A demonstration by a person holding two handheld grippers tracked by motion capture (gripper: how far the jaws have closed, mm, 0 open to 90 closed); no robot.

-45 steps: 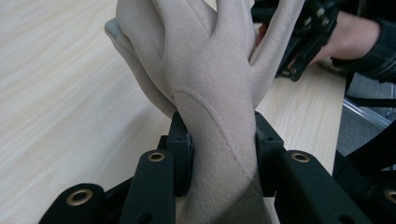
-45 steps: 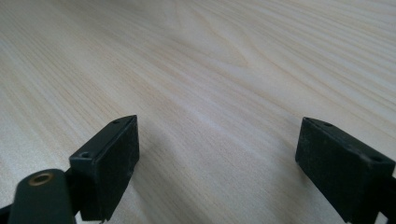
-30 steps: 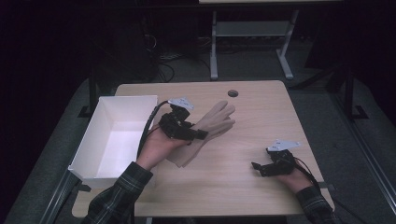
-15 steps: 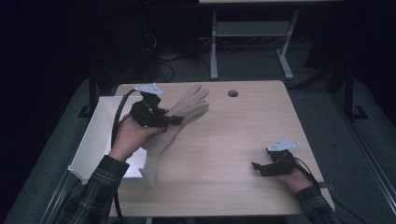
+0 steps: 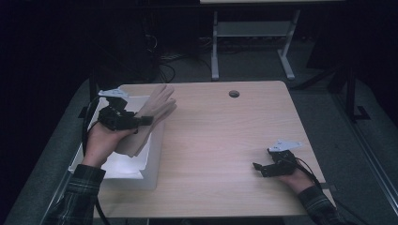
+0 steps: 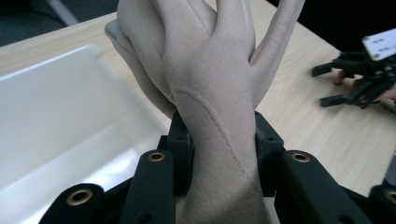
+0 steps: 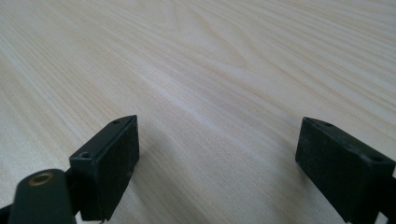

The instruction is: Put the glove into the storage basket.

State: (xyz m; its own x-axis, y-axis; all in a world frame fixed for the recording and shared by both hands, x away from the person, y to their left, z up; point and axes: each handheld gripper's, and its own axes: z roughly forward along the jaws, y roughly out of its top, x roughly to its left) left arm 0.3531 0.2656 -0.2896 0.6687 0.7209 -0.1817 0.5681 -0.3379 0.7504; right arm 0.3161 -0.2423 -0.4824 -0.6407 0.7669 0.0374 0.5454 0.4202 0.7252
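Wooden table (image 5: 220, 140) (round hole (image 5: 233, 93) near far edge); grey floor (image 5: 328, 93).

Glove (image 6: 210, 93): beige suede-like cloth, matt, finely napped, stitched seams. Bin (image 6: 60, 116): white plastic, smooth, slight sheen. Table (image 7: 210, 60): pale wood-grain, smooth, matt. Left gripper (image 6: 222, 144): black matt plastic, brass-coloured eyelets.
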